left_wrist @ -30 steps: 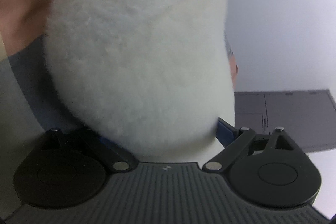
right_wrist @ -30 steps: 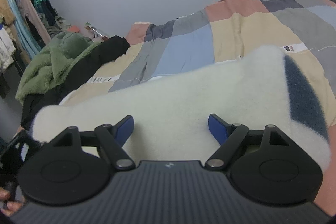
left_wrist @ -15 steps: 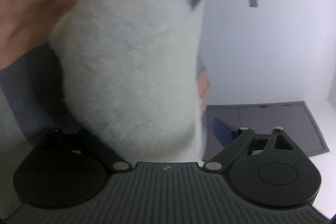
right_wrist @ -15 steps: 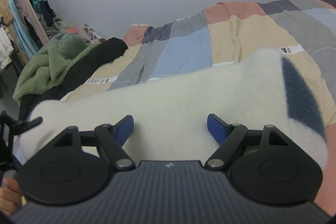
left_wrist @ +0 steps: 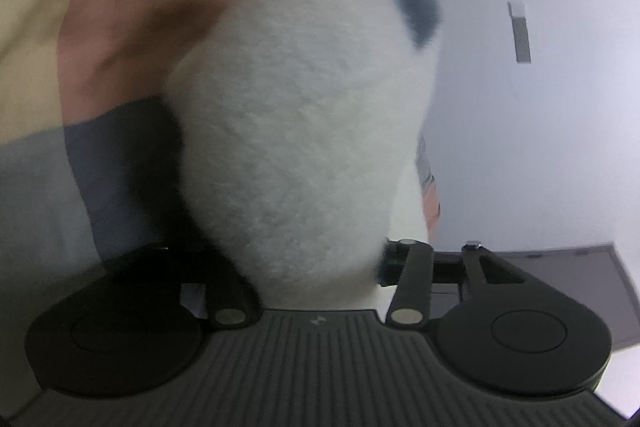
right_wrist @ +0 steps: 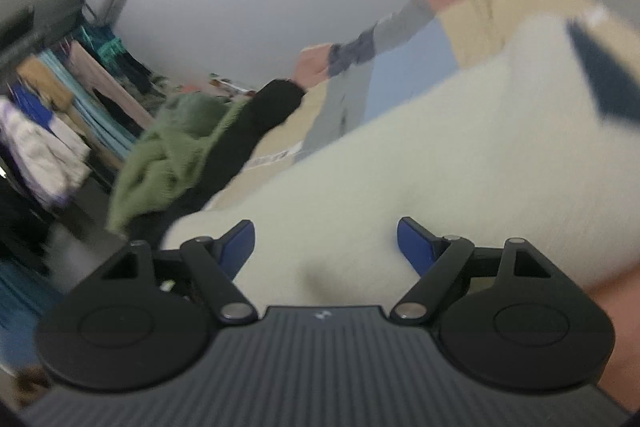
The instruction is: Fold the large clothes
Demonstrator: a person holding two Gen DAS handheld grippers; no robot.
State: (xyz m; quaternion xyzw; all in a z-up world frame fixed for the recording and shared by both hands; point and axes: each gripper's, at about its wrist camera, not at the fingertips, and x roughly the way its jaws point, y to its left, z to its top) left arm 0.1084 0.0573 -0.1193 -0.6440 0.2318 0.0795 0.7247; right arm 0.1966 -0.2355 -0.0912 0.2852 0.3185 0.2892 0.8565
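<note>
Both grippers on the fluffy white fleece garment (left_wrist: 304, 131)

Left gripper (left_wrist: 316, 267) has just been closing — jaws now squeezing the fleece bunched between them. Right gripper (right_wrist: 326, 243) sits spread wide, garment lying between its blue pads (right_wrist: 414, 245) over the patchwork bed (right_wrist: 404, 79) — no pinch.
</note>
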